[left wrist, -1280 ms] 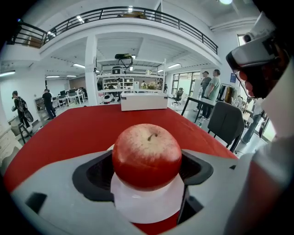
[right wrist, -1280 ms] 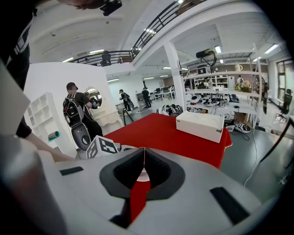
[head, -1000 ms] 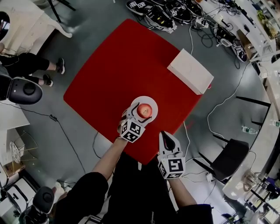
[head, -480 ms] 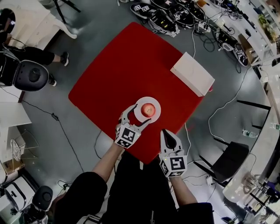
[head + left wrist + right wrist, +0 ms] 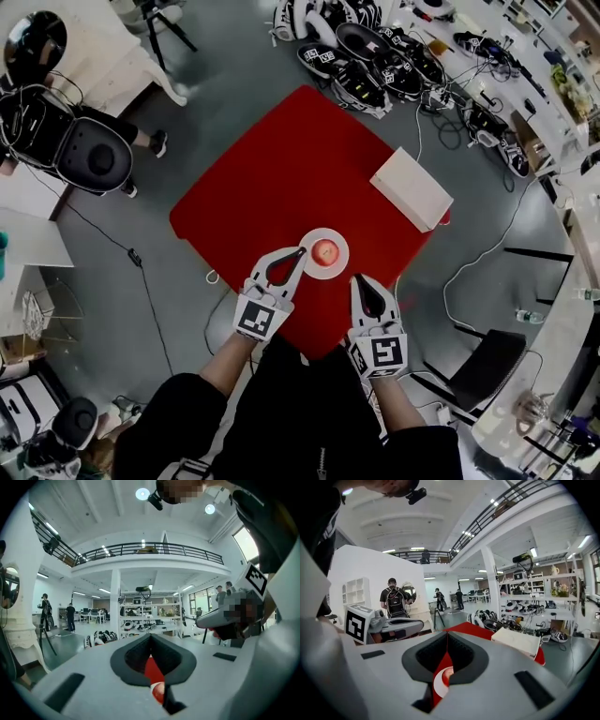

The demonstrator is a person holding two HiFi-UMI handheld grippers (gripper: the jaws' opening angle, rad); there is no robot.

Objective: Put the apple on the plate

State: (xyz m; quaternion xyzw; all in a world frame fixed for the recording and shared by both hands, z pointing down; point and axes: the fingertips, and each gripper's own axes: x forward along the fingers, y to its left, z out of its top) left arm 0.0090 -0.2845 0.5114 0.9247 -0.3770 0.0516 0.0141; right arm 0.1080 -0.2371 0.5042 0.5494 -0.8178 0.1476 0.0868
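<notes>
We note a grey floor [image 5: 234,112] strewn with cables [image 5: 133,255], a red table [image 5: 281,178], a black chair [image 5: 487,349], a white column [image 5: 115,603], a railed mezzanine [image 5: 150,549], round ceiling lights [image 5: 142,493]

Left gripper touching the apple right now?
Apart. Head view shows the left gripper tips shut, with a strip of white plate between them and the apple. Left gripper view shows nothing between the jaws.

Left claw [image 5: 301,251] just closed, empty; right claw [image 5: 360,279] closed.
</notes>
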